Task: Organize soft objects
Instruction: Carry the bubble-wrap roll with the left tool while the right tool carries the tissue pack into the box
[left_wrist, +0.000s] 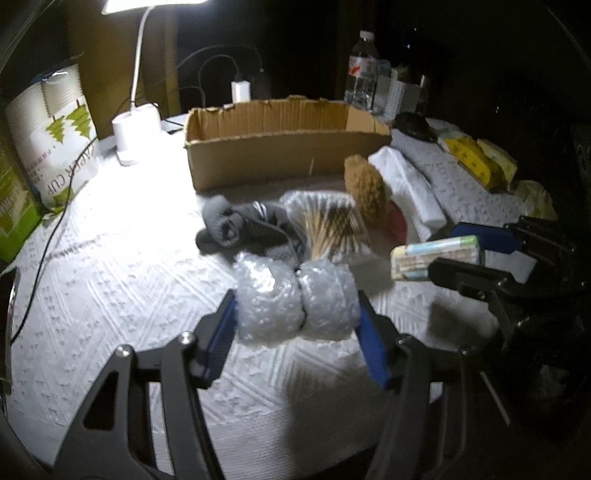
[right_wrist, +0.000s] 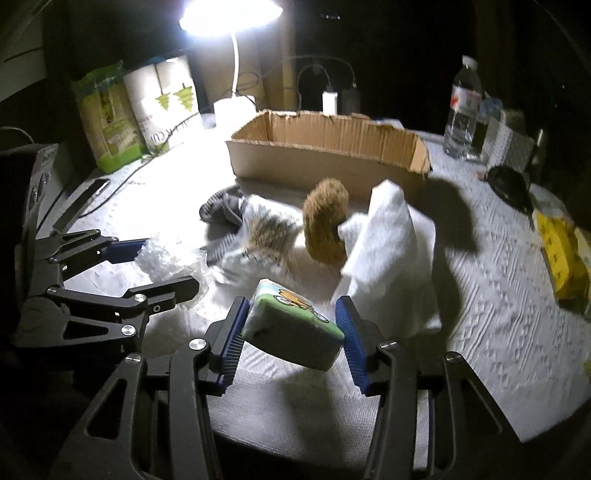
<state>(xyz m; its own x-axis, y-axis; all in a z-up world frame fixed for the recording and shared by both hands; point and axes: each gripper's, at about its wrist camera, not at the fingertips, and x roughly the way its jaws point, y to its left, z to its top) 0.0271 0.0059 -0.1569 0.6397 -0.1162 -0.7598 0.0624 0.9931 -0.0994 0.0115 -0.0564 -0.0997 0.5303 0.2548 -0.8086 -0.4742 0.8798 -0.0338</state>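
The lamp head (left_wrist: 155, 2) was cut off at the top edge; motion blur smeared the stick bundle (right_wrist: 266, 230) at centre.

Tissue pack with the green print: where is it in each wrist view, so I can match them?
Left wrist view: the tissue pack is at right of centre, clamped in the right hand-held gripper.
Right wrist view: bottom centre, tilted, between the blue pads.
Shared landmark: the open cardboard box behind the pile.
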